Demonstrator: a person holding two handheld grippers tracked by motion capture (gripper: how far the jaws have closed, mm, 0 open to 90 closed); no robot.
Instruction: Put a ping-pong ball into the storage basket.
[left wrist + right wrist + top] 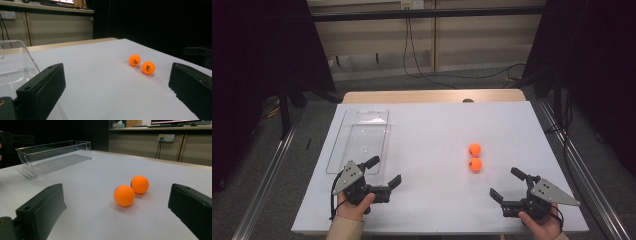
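White and matte, the broad rectangular table top (432,190) is bare apart from a few things, and nothing on it would stop a rolling object before the edge. A clear plastic rectangular bin (359,140) is set lengthwise along the left side, empty as far as can be judged through its transparent walls. The left gripper (386,172) is held just beside the bin's near end, jaws spread wide and holding nothing; the right gripper (507,182) is held near the front right corner, likewise spread wide and empty.

Two small orange table-tennis balls (475,157) lie right of centre, well apart from the bin and nearer the right gripper; in the right gripper view (131,188) they appear to be touching, though a thin gap cannot be ruled out.

Several risks can be foreseen. If one ball is approached off-centre, it could be squirted out from between the hard jaws and rolled off the table. The neighbouring ball could be knocked away by a jaw. A light ball dropped from height could bounce out of the bin.
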